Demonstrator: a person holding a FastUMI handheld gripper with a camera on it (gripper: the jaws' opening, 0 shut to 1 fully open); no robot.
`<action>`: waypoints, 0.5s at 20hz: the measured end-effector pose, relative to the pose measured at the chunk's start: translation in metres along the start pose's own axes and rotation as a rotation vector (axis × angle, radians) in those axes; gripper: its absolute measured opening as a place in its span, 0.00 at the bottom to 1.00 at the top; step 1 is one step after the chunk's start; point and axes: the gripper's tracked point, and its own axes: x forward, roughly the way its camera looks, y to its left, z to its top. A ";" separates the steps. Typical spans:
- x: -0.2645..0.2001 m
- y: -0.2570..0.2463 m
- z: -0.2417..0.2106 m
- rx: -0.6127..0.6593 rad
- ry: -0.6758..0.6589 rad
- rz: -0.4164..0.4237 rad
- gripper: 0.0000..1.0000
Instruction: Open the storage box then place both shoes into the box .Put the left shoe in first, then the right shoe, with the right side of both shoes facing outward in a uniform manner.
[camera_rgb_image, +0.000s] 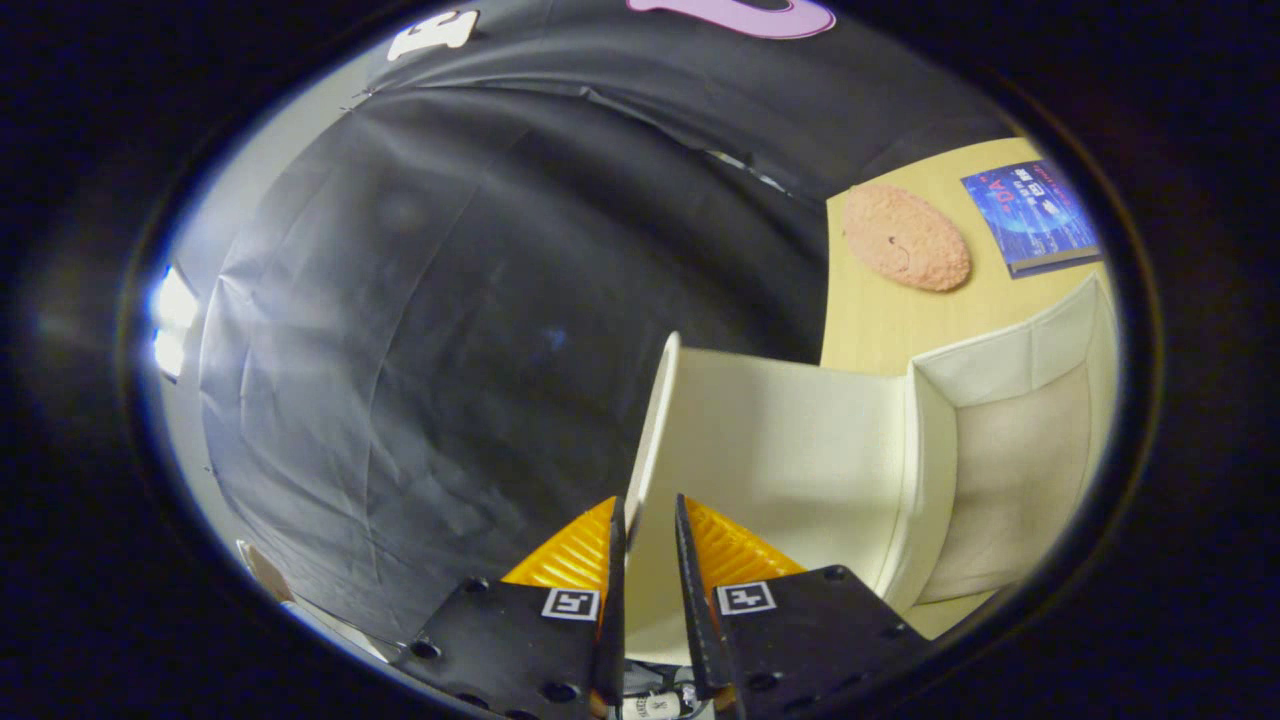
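Between the two fingers of the gripper (648, 545), in the gripper view, stands the thin edge of a cream fabric-covered lid flap (790, 450), raised on end and swung up from the cream fabric storage box (1010, 470) it hinges on. The jaws are nearly together with the flap edge in the narrow gap; both fingers seem to press on it, so I judge the flap clamped. To the right of the flap the box's open mouth shows a bare beige inner wall and floor, with no shoe inside. The box rests on a pale wooden tabletop (880, 320). Beyond the box on that tabletop lie a fuzzy pinkish-orange oval object (906, 238), possibly a slipper though I cannot tell, and just beside it a blue-covered book (1035, 215). Step in hand, by my reading: opening the box, lid about upright, so the task is early. Next move calls for swinging the flap fully back so it stays open by itself, releasing it, then fetching the left shoe first. Risk: the flap may fall shut once released.
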 end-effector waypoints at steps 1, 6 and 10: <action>0.007 -0.007 0.003 0.001 -0.008 -0.017 0.33; -0.005 -0.021 0.017 0.036 -0.047 -0.034 0.46; -0.030 -0.034 0.026 0.038 -0.082 -0.067 0.46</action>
